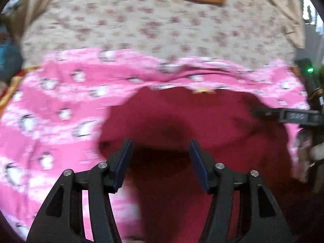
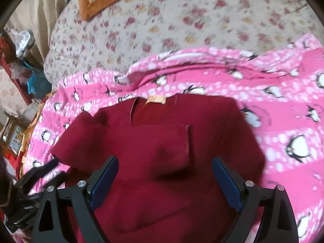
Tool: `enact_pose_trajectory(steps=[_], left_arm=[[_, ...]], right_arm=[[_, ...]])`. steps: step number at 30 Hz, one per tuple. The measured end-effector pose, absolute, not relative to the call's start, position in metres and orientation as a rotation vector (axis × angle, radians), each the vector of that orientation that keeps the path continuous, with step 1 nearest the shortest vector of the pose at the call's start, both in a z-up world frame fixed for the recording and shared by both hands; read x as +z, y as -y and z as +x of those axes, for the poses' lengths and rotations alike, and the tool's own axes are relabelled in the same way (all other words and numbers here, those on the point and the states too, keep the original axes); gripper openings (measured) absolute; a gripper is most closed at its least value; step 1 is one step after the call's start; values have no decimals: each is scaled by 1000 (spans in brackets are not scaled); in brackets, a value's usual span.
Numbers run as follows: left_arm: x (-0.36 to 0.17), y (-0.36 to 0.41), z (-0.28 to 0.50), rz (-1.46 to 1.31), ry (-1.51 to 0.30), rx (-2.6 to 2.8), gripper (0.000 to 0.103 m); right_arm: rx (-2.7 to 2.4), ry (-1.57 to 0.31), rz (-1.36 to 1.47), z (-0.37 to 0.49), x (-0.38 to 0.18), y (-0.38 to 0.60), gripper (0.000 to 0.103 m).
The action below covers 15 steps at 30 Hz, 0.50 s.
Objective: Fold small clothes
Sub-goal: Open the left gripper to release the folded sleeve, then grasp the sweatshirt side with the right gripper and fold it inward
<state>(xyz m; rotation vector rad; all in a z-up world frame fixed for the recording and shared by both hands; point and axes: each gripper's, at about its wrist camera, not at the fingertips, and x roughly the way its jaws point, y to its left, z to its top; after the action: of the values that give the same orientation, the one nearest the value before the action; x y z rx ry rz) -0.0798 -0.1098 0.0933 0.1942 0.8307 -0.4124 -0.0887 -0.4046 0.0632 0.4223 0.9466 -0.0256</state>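
Right wrist view gives us the clearest look: our right hand-held gripper (image 2: pixel 165 174) hangs over a dark red shirt (image 2: pixel 154 141), and its two blue-padded fingers (image 2: pixel 104 182) stand wide apart with nothing between them. The shirt lies flat on a pink penguin blanket (image 2: pixel 283 121), with the neckline away from us. A small tan label (image 2: pixel 156 99) sits inside the collar. One sleeve (image 2: pixel 162 139) is folded across the chest, and its cuff edge ends near the middle of the garment. The other sleeve (image 2: pixel 81 139) is at the left of the picture and spreads out onto the blanket. Under the blanket we see a floral bedspread (image 2: pixel 182 20) that covers the bed, and farther away an orange-bordered cloth (image 2: pixel 97 6) lies on it.

From the left wrist view, our left hand-held gripper (image 1: pixel 161 162) is also spread open and empty, low above the red shirt (image 1: pixel 182 121). The picture is blurred, so we cannot tell if the pads touch the fabric. The tan label (image 1: pixel 203 90) shows at the far edge of the shirt. The pink blanket (image 1: pixel 50 111) surrounds the garment on the left and behind, and the floral bedspread (image 1: pixel 162 30) lies beyond. At the right edge the right hand-held gripper (image 1: pixel 287 115) reaches in over the shirt.
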Motion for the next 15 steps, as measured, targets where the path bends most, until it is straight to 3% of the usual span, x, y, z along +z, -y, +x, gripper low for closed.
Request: enact_pose_trajectory(steps=[6, 8, 9, 11, 13, 15], left_arm=[[67, 67, -53, 244, -891, -195, 58], [57, 64, -47, 237, -910, -166, 58], [52, 62, -45, 232, -922, -155, 58], [45, 58, -43, 216, -944, -144, 58], [42, 58, -41, 202, -958, -148, 58], [44, 57, -41, 192, -958, -150, 58]], right_arm=[[-141, -1014, 267, -47, 45, 406, 90], [-110, -1056, 258, -32, 30, 409, 73], [-83, -1079, 262, -28, 23, 409, 55], [-53, -1050, 266, -26, 17, 408, 48], [-23, -1024, 248, -29, 22, 406, 22], [-17, -994, 202, -36, 33, 404, 6]])
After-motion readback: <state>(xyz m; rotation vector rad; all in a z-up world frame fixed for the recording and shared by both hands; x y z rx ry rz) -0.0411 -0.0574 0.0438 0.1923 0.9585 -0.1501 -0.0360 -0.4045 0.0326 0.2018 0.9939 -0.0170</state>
